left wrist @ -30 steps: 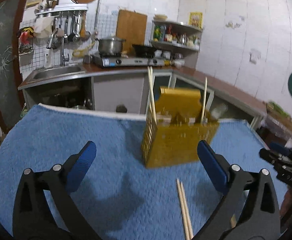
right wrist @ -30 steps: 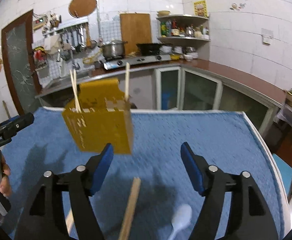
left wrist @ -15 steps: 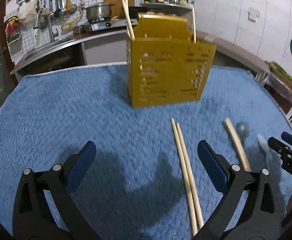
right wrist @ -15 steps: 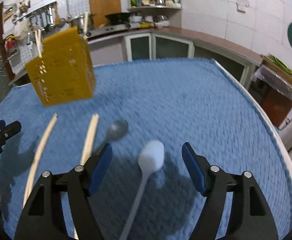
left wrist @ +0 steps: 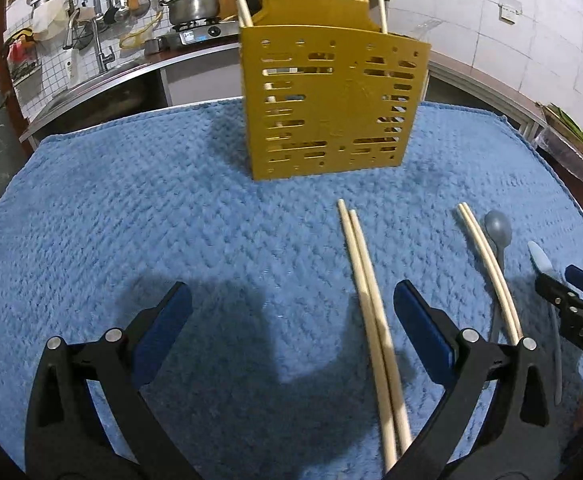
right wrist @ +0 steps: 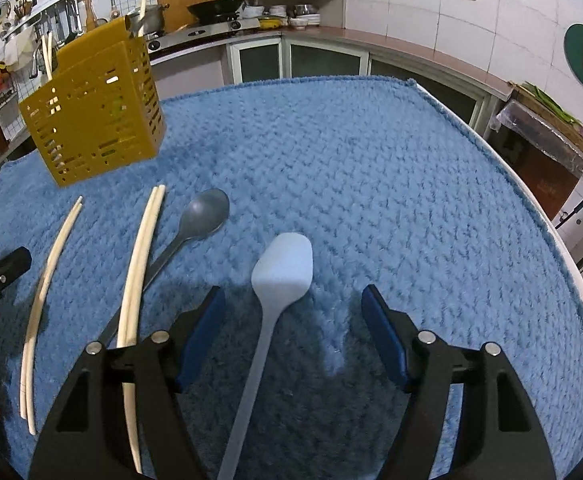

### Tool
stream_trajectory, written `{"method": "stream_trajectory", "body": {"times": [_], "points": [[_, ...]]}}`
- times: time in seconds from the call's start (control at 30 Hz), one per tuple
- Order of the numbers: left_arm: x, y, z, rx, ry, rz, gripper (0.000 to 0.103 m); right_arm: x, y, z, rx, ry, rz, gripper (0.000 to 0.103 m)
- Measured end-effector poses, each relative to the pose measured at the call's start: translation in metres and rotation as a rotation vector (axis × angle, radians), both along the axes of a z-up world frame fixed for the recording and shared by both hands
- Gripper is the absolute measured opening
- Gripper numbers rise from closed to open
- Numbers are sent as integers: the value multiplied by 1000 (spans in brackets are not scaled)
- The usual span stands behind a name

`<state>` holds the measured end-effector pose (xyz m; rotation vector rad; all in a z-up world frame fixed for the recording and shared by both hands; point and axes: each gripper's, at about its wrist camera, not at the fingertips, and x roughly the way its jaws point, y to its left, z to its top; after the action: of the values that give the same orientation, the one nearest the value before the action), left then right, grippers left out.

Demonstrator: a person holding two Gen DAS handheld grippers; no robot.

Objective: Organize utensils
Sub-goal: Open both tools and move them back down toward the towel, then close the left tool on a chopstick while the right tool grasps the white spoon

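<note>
- utensil holder (left wrist: 331, 108) stands on towel (left wrist: 131, 220), chopsticks upright in it.
- before it, left to right: chopstick pair (left wrist: 367, 300), second pair (left wrist: 487, 268), spoon (left wrist: 497, 228), spatula (right wrist: 283, 268).

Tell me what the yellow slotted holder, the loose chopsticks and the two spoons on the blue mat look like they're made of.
The yellow slotted utensil holder looks like moulded plastic: even colour, slight sheen, cleanly cut slots. The pale chopstick pairs look like bamboo or light wood, matte and cream; the grain is too fine to tell. The grey round spoon and the white long-handled spoon both look like matte plastic, with no metallic glint.
</note>
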<state>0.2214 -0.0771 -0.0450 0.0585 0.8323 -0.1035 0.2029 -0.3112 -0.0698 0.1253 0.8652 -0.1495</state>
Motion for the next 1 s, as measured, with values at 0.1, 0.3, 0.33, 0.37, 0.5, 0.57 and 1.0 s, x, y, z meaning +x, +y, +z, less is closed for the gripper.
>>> {"method": "stream_trajectory", "body": {"times": [0.1,0.3,0.33,0.37,0.5,0.57,1.0], "points": [[2,-3,-2,-5,20,-2,90,4,2,-2,-1,12,4,57],[17,-3,-12,-45,103,4,50,8,1,-3,15,21,10,45],[19,-4,-13,-45,112,1,45,8,0,-3,16,21,10,44],[20,-5,-14,-43,111,0,44,9,0,-3,18,22,10,43],[25,-8,-11,-66,111,-10,42,11,-3,-2,31,22,15,34],[28,-10,-9,-74,111,-18,37,12,-3,-1,34,22,15,32],[39,-23,-9,-104,142,-72,17,18,-5,-1,52,24,43,32]]}}
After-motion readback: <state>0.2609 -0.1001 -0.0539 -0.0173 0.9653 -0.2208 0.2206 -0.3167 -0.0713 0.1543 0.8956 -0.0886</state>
